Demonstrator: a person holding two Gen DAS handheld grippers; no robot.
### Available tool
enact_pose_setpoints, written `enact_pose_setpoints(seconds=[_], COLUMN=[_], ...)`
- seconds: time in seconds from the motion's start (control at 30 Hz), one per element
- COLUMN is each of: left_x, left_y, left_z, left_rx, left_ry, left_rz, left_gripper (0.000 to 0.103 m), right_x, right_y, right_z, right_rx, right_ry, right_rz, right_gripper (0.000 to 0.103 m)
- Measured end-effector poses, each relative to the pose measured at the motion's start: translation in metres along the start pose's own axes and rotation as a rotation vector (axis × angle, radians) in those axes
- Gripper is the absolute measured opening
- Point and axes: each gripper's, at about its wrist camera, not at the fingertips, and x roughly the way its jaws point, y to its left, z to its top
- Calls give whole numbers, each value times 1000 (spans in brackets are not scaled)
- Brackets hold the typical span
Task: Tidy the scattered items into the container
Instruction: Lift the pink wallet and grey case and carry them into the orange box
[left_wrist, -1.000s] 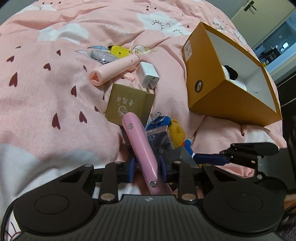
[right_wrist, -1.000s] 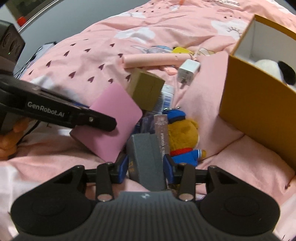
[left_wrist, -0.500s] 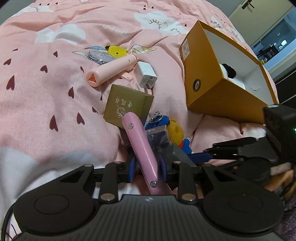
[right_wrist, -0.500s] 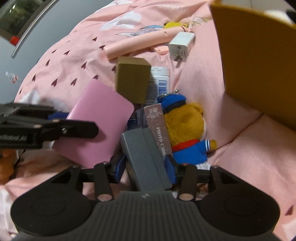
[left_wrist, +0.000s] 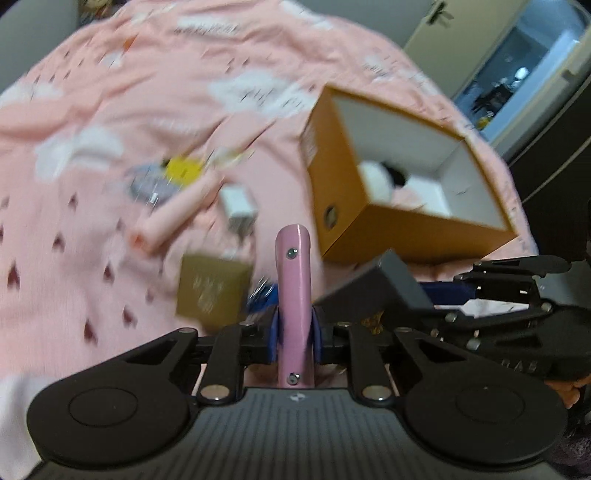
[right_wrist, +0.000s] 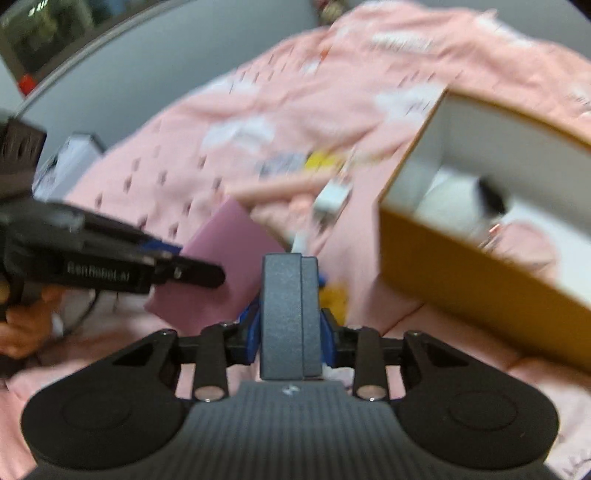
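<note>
My left gripper (left_wrist: 294, 332) has a flat pink case (left_wrist: 293, 280) between its blue pads, seen edge-on; its jaws are closing and press on the case. The grey box (right_wrist: 288, 314) sits in my right gripper (right_wrist: 290, 332), whose jaws are also closing and grip it. Both items hang above the pink bedspread. The open orange box (left_wrist: 369, 236) lies ahead to the right, white inside, with a panda plush (left_wrist: 380, 177) in it. In the right wrist view the left gripper (right_wrist: 207, 275) holds the pink case (right_wrist: 229, 258) at the left, and the orange box (right_wrist: 480, 280) is at the right.
On the bedspread lie a pink tube (left_wrist: 173, 210), a white charger (left_wrist: 240, 206), a gold carton (left_wrist: 210, 291) and a yellow item (left_wrist: 183, 168). A bear plush (right_wrist: 334, 295) peeks out beside the grey box. A person's hand (right_wrist: 22, 328) holds the left gripper. Both views are blurred.
Both grippers have risen off the bed with the pink case and the grey box. The orange box's opening shows more fully. The pink case now stands straight between the left pads.
</note>
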Motion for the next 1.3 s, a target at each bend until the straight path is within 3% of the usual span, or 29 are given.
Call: enact_pose_setpoints(seconds=[0.13,0.27,0.37,0.47,0.6,0.77,0.93,1.13,1.3], left_x=[-12,-21,-9,21,73,132,159,180,193], left_y=[-16,-42,-65,-79,-88,-86,-89,-99,-104], left_z=[31,82,122,156,191,211,206,197,198], left_rx=[31,76,113,124,122,138,216,231,214], left_ry=[-34,-107,-150,-141,-102,-40,8,35,66], left_rz=[-68,-97,-86,-88,-48,9,101,219,259], left_gripper=[20,20,20,20,20,20,20,20,20], right_x=[-42,-74,-75,-60,-27,11,38,70,77], right_y=[-15,-36,-59,-83,-114,-144,-166,-189,-205], right_z=[19,51,72,84,95,102,101,86,80], right_rx=[59,131,224,301,402,430,483,593,715], right_ry=[-135,-261,-333,-368,-367,-352,-327,-279,-226], right_rz=[-43,-123,-188,-229,-250,-310,-284,-252,-199], right_gripper=[34,34,34,34,34,34,34,34,34])
